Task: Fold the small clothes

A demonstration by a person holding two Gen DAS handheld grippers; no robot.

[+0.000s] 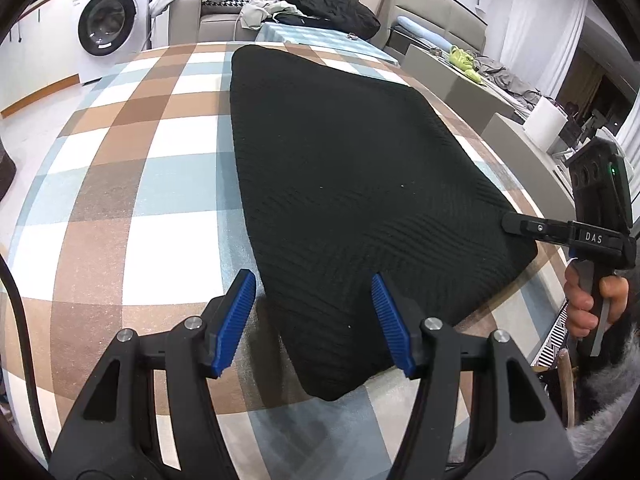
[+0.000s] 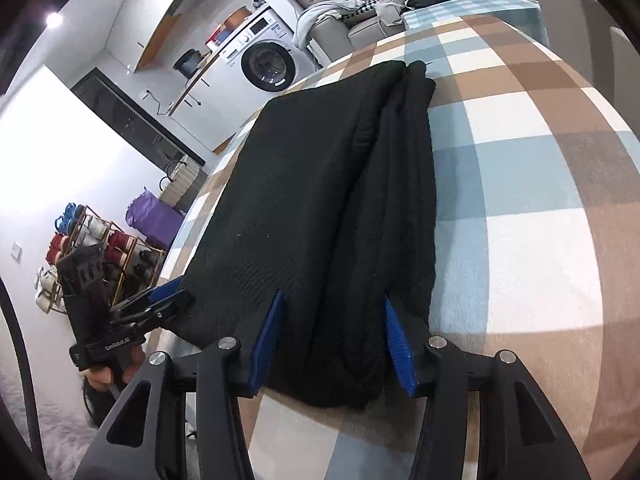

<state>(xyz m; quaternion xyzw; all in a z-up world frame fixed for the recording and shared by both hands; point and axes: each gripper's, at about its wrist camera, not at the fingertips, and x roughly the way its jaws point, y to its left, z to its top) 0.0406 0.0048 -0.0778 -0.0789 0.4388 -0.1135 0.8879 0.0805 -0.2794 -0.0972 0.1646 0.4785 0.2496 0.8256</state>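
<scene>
A: Left wrist view: your checked brown, blue and white tablecloth (image 1: 132, 184) fills the frame, with a white washing machine (image 1: 114, 20) behind. The black knitted garment (image 1: 352, 184) lies flat on it, already folded to a tidy panel. Your left gripper (image 1: 314, 320) is spread wide around its near corner, gripping nothing.

B: And the right gripper (image 1: 516, 226)?

A: Its tip touches the garment's edge here. Right wrist view: its blue pads (image 2: 266, 340) stand wide astride the layered end (image 2: 340, 320). I'd judge 1 fold remains. The underside layers are hidden.
</scene>
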